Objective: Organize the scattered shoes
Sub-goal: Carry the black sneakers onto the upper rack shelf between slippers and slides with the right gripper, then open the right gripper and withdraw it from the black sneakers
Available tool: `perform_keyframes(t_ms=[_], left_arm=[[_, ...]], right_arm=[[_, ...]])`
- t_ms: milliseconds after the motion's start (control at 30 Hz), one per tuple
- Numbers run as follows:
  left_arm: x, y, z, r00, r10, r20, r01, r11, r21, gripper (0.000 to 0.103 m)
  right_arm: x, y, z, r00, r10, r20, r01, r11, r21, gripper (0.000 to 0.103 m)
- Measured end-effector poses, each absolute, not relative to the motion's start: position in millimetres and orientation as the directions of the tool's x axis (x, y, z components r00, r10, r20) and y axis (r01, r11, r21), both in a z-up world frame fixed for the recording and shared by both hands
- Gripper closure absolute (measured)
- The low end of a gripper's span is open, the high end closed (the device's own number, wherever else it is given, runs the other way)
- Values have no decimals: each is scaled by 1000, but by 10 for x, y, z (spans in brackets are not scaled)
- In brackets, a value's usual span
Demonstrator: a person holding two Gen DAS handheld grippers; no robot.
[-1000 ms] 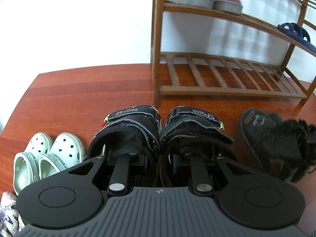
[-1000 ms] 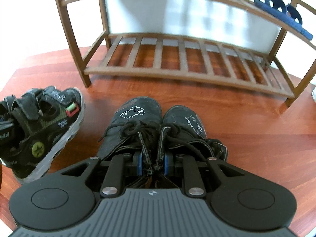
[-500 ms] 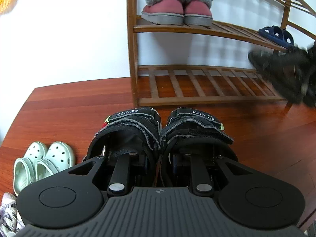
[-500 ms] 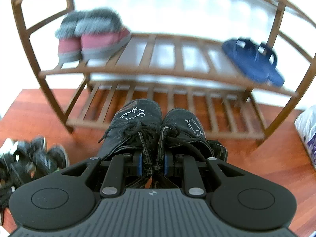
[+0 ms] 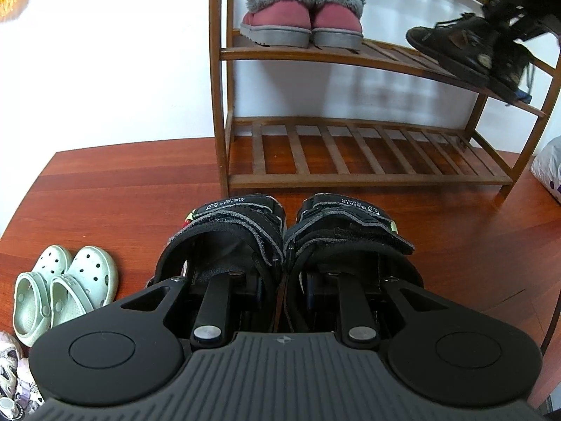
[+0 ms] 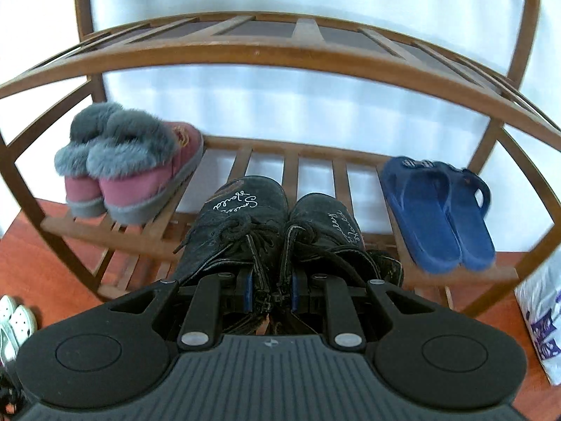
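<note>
With the right tongs (image 6: 271, 291) clenched on the black laced boots (image 6: 277, 224) above the middle shelf (image 6: 455, 272), between slippers and slides, I lower them level; left tongs (image 5: 284, 287) grip the strapped sandals (image 5: 284, 238).

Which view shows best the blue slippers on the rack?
The right wrist view: the blue slippers lie whole and unobstructed on the rack's middle shelf. In the left wrist view the carried black boots hide them almost entirely.

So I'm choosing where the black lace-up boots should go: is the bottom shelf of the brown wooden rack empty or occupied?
Empty: the left wrist view shows only bare slats on the bottom shelf of the brown wooden rack.
</note>
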State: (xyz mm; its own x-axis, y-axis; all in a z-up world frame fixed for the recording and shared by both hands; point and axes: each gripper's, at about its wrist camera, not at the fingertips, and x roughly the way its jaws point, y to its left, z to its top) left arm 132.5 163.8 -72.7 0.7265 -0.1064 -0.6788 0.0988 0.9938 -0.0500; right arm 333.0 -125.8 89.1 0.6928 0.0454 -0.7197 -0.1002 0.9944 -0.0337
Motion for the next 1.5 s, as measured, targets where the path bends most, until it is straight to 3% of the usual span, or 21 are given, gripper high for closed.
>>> perform_keyframes(t_ms=[333,500,667,1100,1500], left_arm=[[1302,1652,-720,723,-67,-688,48,998,-47,80],[1311,1665,-725,717,-50,-696,23,999,-48,80],[1329,1662,-708,718,-41,-695,13,999,-46,80],[1307,1562,-620,731,-70,-679,59,997,-40,80],[1348,1508,-545,733,-98,-673,99,994,-37,80]], right_arm=[[3760,-1129,761,667,6,-745,-134,985,-112,81],[3782,-1099,759,658,-4,-753,-158,977,-142,75],[3692,-1129,806,673,-26,-739,-150,974,-171,41],[3115,-1272,1072,760,7,-649,-93,991,-98,36],[2618,-1283,741,812,-36,-582,10,999,-47,33]])
